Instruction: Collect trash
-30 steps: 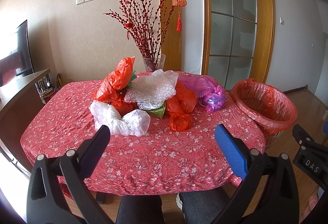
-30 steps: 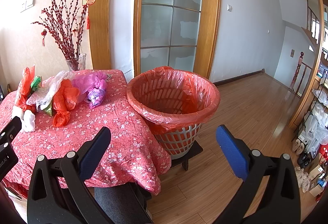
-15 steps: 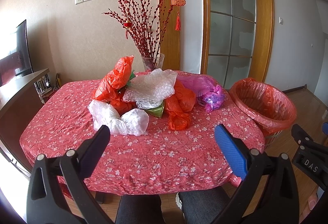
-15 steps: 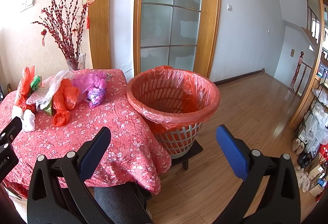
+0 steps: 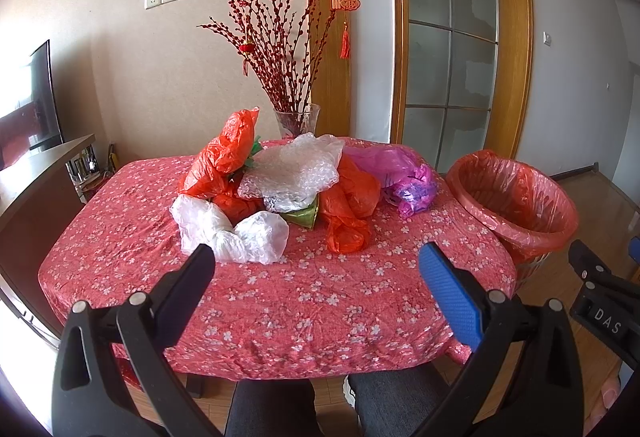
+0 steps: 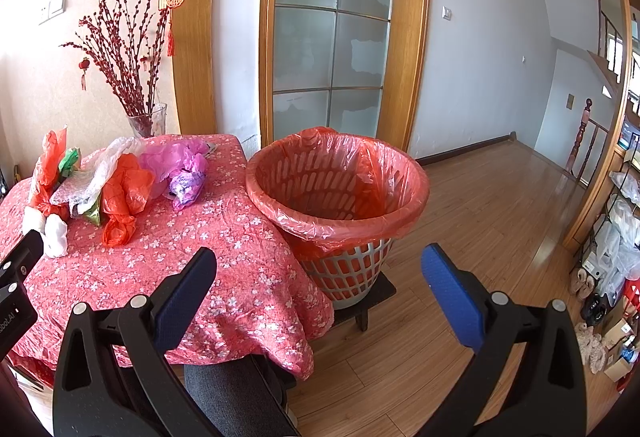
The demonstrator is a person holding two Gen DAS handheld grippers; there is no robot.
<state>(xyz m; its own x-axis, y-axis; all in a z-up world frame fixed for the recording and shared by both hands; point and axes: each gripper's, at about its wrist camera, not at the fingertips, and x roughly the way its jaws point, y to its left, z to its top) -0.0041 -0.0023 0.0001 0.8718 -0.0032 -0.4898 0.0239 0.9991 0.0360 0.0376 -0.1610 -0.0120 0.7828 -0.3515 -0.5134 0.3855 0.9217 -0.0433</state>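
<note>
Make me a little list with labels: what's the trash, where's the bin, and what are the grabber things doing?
trash: a heap of crumpled plastic bags in red, white, clear, purple and green
where trash lies: on the table with the red flowered cloth
bin: a basket lined with a red bag, standing on a low stool beside the table, with no trash showing inside
left hand-held gripper: open, holding nothing, short of the heap
right hand-held gripper: open, holding nothing, pointed toward the basket
also there: a glass vase of red branches behind the heap

Bag pile (image 5: 280,193) mid-table (image 5: 280,297), vase (image 5: 297,121) behind; lined bin (image 6: 338,197) just right of table.
</note>
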